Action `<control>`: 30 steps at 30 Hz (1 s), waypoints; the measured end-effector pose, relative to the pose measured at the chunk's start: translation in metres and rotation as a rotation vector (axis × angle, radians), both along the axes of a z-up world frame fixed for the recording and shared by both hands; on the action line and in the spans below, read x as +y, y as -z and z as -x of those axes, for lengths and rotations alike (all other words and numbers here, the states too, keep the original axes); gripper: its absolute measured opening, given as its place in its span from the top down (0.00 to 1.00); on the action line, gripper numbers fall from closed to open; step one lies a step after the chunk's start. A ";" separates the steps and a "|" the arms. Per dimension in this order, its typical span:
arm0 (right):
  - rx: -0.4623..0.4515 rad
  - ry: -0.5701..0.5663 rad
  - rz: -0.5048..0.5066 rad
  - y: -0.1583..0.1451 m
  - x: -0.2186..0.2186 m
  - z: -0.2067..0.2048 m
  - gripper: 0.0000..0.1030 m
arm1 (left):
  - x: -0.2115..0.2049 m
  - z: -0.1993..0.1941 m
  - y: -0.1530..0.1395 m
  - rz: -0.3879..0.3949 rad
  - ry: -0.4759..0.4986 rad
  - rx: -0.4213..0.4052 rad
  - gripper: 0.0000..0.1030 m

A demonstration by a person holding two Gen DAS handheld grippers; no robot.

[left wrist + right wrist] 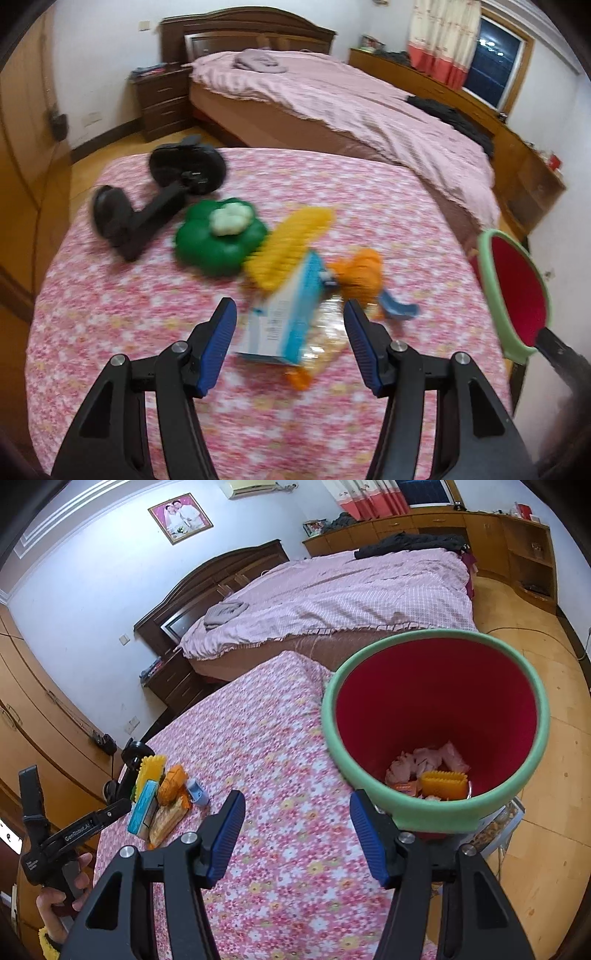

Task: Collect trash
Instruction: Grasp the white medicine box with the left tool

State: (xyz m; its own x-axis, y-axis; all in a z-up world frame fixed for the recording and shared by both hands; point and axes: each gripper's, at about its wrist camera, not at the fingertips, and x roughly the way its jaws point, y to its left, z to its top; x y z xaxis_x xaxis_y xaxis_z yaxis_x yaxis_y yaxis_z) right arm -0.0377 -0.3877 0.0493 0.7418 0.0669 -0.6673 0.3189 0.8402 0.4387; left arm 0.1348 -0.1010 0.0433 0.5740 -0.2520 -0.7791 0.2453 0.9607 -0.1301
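My left gripper [290, 325] is open just above the flowered table [129, 314], its fingers either side of a blue-and-white carton [286, 321] that lies on a clear snack wrapper [321, 350]. Behind them lie a yellow ridged piece [291, 243], an orange toy [360, 275] and a small blue item [400, 308]. My right gripper [297, 825] is open and empty over the table beside a red bin with a green rim [436, 716], which holds pink scraps [432, 758] and a yellow ridged piece [445, 784]. The bin also shows in the left wrist view [517, 291].
A green toy with a white top [219, 236] and a black device [162, 195] lie at the table's far left. The bed [332, 99] stands behind the table. The left hand-held gripper [66, 834] and the trash pile [162, 801] show in the right wrist view.
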 end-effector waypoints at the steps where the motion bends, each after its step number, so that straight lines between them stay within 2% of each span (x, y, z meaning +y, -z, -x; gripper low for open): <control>1: 0.004 -0.002 0.000 0.001 0.002 -0.001 0.40 | 0.003 -0.001 0.003 -0.004 -0.008 0.003 0.42; 6: 0.023 -0.009 0.003 0.004 0.012 -0.005 0.39 | 0.017 -0.013 0.020 0.017 -0.042 0.043 0.41; 11: 0.045 -0.011 0.000 0.010 0.016 -0.008 0.39 | 0.021 -0.018 0.028 0.075 -0.026 0.066 0.38; 17: 0.060 -0.016 -0.002 0.015 0.019 -0.011 0.39 | 0.016 -0.024 0.039 0.099 -0.015 0.097 0.35; 21: 0.071 -0.023 0.001 0.016 0.020 -0.013 0.39 | 0.014 -0.032 0.051 0.083 -0.025 0.129 0.35; 27: 0.087 -0.037 0.010 0.016 0.026 -0.020 0.39 | 0.018 -0.040 0.057 0.131 -0.047 0.143 0.35; 30: 0.093 -0.057 0.016 0.016 0.032 -0.026 0.39 | 0.018 -0.038 0.056 0.137 -0.018 0.137 0.44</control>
State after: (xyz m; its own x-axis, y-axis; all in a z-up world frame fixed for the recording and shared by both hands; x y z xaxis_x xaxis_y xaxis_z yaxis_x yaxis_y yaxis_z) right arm -0.0118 -0.3557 0.0334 0.6717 0.0960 -0.7346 0.3088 0.8650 0.3954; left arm 0.1724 -0.0826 -0.0131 0.4705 -0.3518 -0.8092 0.1994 0.9357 -0.2909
